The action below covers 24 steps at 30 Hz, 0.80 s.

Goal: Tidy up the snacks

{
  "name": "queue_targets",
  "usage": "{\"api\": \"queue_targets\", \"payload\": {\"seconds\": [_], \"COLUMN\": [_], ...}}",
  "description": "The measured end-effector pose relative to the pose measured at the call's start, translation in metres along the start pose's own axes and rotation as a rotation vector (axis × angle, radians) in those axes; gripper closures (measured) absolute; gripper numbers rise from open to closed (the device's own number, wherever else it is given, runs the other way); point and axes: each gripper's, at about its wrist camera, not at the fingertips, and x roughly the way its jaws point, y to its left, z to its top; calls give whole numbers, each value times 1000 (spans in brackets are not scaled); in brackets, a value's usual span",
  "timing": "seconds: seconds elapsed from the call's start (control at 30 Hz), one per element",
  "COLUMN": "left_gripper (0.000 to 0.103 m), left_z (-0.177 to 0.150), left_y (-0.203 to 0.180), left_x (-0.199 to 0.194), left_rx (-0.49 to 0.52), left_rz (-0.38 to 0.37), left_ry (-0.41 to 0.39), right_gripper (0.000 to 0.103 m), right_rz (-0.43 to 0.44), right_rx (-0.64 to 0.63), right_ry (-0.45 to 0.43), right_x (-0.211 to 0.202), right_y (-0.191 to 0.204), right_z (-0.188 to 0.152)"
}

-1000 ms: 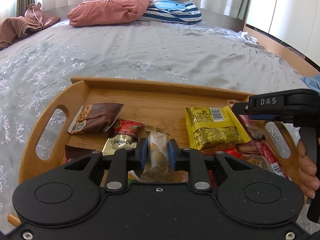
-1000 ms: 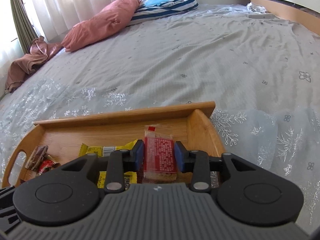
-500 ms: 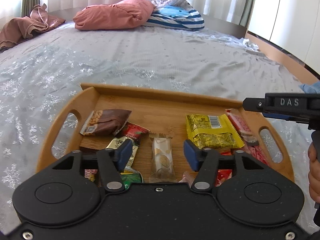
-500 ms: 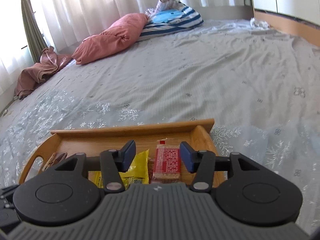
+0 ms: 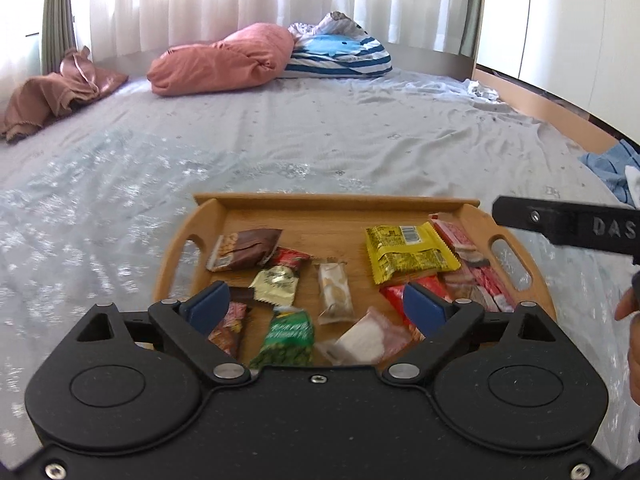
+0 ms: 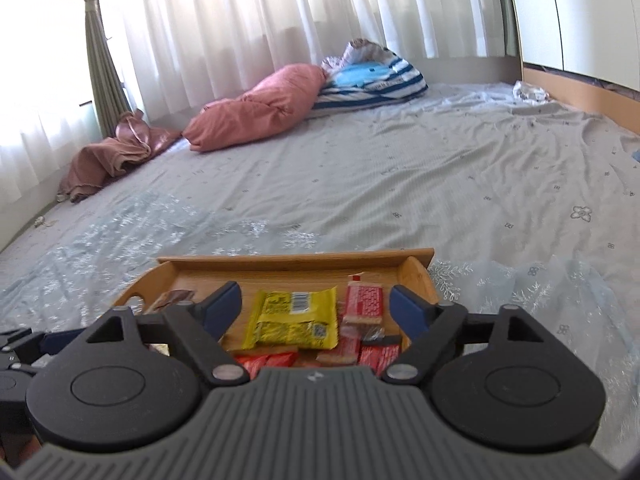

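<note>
tray [image 5: 320,205]: wooden, two cut-out handles, sits on the bed; rigid, and carries every snack you see. lift it by the handles only.
yellow packet [image 5: 408,254]: largest wrapper, right half of the tray toward the far rim; flat, light, glossy film likely to slip. pinch across a short crimped end, not the slick face.
brown bar [image 5: 244,249]: by the left handle; firmer fill, take it across its width.
red wafer pack [image 6: 363,300]: along the right rim, touching the yellow packet's edge; judged brittle, squeeze lightly.
green packet [image 5: 289,336]: near edge; soft and crinkly, grip at the seam.
white wafer [image 5: 335,293]: tray centre, small, clear wrapper, fragile; hold mid-length.
left gripper [image 5: 316,305]: your jaws are opening wide above the near edge; nothing pressed between them.
right gripper [image 6: 316,308]: jaws likewise opening, empty, over the right half.
</note>
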Motion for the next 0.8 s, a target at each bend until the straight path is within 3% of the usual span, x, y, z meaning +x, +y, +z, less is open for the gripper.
{"api": "queue_targets", "payload": {"seconds": [0.53, 0.8], "left_gripper": [7, 6], "left_z": [-65, -108], "left_y": [25, 28], "left_x": [-79, -81], "left_rx": [-41, -73], "left_rz": [30, 57], "left_ry": [19, 45], "right_gripper": [4, 1], "right_rz": [63, 55], "right_rx": [-38, -114], "right_ry": [-68, -64], "right_x": [-88, -99], "right_y": [19, 30], "right_z": [-59, -96]}}
